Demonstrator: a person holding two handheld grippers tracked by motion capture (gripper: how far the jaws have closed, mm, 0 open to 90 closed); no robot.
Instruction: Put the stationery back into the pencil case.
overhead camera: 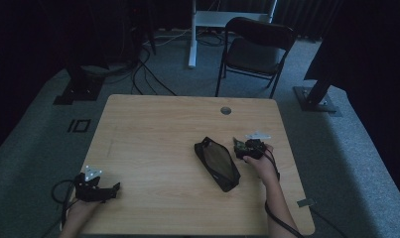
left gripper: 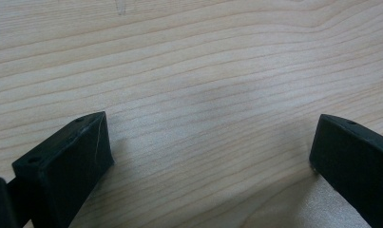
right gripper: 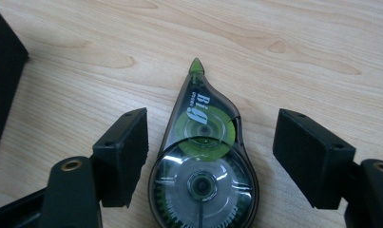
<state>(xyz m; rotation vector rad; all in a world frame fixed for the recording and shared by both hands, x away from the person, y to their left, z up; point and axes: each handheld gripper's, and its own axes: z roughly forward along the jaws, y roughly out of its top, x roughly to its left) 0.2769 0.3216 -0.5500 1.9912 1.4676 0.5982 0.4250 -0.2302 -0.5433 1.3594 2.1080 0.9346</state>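
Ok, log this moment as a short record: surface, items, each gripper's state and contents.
surface: wooden table
items: black pouch near the table's middle; correction tape dispenser, clear with green reels, lying flat
left gripper: jaws open over bare wood, nothing between them
right gripper: jaws open, astride the dispenser, pads not touching it
beyond table: black folding chair
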